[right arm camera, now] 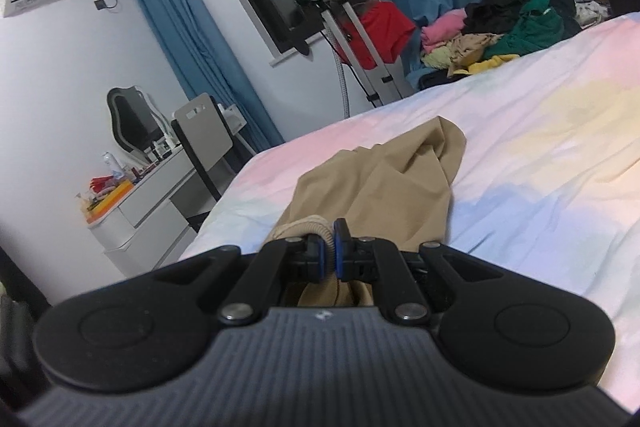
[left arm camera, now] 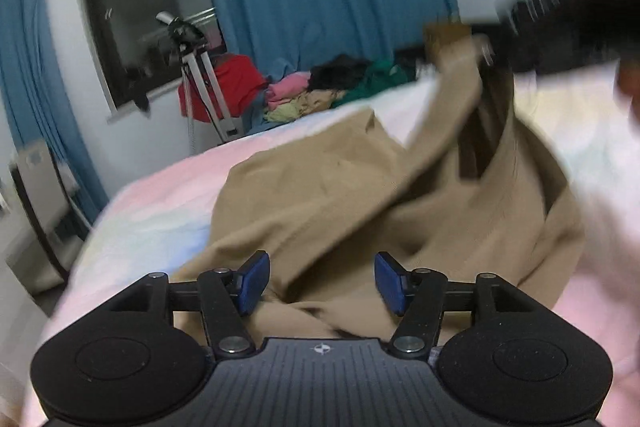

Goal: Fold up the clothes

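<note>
A tan garment [left arm camera: 320,183] lies rumpled on the pastel bedsheet [left arm camera: 160,203]. My left gripper [left arm camera: 322,281] is open just above its near folds, holding nothing. In the left wrist view my right gripper [left arm camera: 532,7] is a dark blur at the upper right, lifting one end of the garment off the bed. In the right wrist view my right gripper [right arm camera: 330,255] is shut on the garment's ribbed edge [right arm camera: 316,225], and the rest of the tan garment [right arm camera: 380,179] trails away over the bedsheet [right arm camera: 520,155].
A pile of mixed clothes [right arm camera: 500,27] lies at the bed's far edge, with a garment steamer stand [right arm camera: 360,39] and a red cloth beside it. A white desk [right arm camera: 140,203] and chair stand left of the bed. Blue curtains and a dark window are behind.
</note>
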The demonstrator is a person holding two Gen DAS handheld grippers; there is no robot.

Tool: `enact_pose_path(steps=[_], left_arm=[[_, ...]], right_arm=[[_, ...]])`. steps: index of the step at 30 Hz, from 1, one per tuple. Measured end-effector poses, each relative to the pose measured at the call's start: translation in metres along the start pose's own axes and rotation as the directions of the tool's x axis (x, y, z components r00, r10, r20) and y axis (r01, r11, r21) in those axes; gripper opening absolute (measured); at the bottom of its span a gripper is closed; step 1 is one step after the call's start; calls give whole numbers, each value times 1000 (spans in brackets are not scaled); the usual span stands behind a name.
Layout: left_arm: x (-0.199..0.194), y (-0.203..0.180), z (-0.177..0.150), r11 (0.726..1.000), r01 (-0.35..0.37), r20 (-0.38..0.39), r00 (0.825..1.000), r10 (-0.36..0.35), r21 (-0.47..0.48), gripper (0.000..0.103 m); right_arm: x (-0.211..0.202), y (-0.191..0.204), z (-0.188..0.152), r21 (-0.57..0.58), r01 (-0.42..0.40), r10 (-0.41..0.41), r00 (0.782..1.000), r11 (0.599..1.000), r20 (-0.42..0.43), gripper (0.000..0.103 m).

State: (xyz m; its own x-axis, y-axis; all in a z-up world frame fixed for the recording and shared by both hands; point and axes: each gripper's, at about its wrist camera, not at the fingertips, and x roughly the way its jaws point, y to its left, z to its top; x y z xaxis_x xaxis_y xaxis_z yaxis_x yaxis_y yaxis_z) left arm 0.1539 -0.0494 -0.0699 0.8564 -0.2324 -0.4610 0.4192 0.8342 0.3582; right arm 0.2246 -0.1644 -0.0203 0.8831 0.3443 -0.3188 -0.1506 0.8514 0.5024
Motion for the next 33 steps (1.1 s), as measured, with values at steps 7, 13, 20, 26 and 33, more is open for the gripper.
enact_pose_path(steps=[7, 13, 20, 26, 33], left_arm=[[18, 1, 0, 975, -213, 31, 976, 215, -56, 17], [-51, 30, 10, 987, -47, 134, 989, 68, -151, 3], [-106, 82, -6, 843, 400, 312, 903, -296, -359, 4], [-87, 85, -23, 831, 308, 224, 948, -227, -463, 11], [-59, 56, -20, 923, 80, 123, 992, -36, -376, 39]], right_arm=[[-7, 16, -7, -88, 6, -4, 999, 996, 33, 8], [4, 10, -10, -97, 68, -65, 997, 993, 32, 8], [-11, 12, -10, -72, 86, -80, 992, 994, 94, 8], [-31, 25, -14, -92, 95, -75, 977, 991, 197, 8], [-34, 37, -19, -130, 94, -62, 970, 987, 233, 8]])
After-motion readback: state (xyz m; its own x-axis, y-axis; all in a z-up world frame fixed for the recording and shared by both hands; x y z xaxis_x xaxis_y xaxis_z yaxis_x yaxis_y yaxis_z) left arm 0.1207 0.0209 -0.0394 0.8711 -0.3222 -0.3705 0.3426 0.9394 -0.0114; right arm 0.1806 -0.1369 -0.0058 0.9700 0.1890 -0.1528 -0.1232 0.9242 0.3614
